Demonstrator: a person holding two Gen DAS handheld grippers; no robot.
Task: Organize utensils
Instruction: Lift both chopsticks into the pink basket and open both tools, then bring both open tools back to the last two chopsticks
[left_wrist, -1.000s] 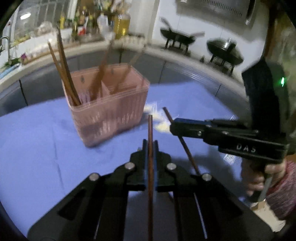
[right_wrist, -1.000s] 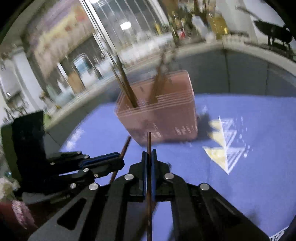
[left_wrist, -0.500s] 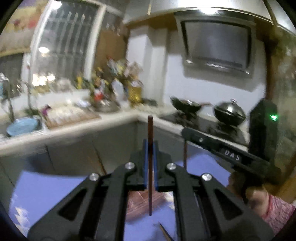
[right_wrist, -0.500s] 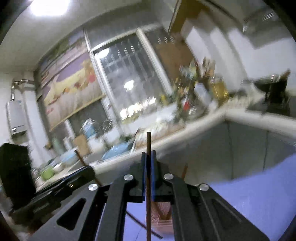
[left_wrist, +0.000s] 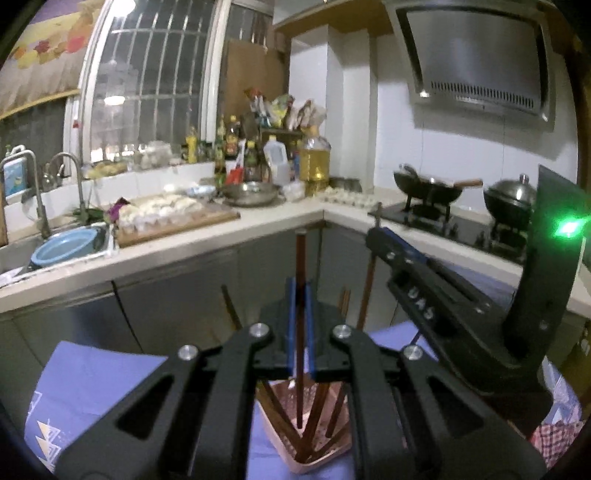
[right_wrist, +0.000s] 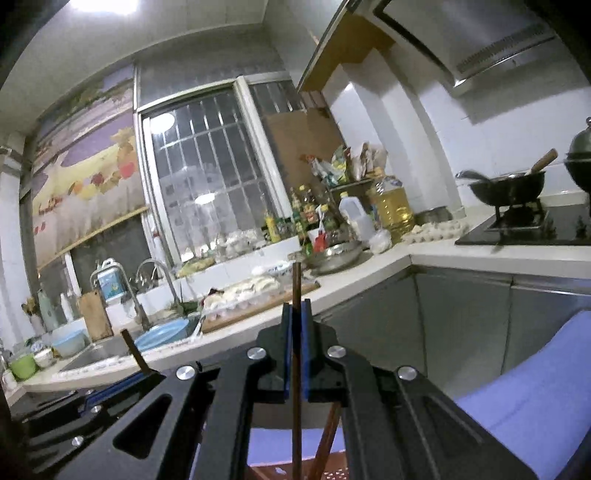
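My left gripper (left_wrist: 300, 286) is shut on a brown chopstick (left_wrist: 301, 254) that stands upright, its lower end above the pink slotted basket (left_wrist: 334, 448). Several chopsticks lean inside that basket. The right gripper (left_wrist: 375, 232) comes in from the right of the left wrist view, shut on a second chopstick (left_wrist: 367, 291) that hangs toward the basket. In the right wrist view the right gripper (right_wrist: 295, 308) clamps its upright chopstick (right_wrist: 295, 284) over the basket's rim (right_wrist: 273, 472). The left gripper (right_wrist: 147, 374) shows at lower left there with its chopstick (right_wrist: 131, 347).
The basket stands on a blue cloth (left_wrist: 96, 384) over the table. Behind runs a white counter (left_wrist: 177, 243) with a sink and blue bowl (left_wrist: 64, 249), a board of dumplings (left_wrist: 173, 216), an oil bottle (left_wrist: 314, 162) and woks (left_wrist: 428, 182) on the stove.
Both grippers rose and swung from facing the basket's side to standing above it, so the kitchen wall fills the views. Each still clamps its chopstick.
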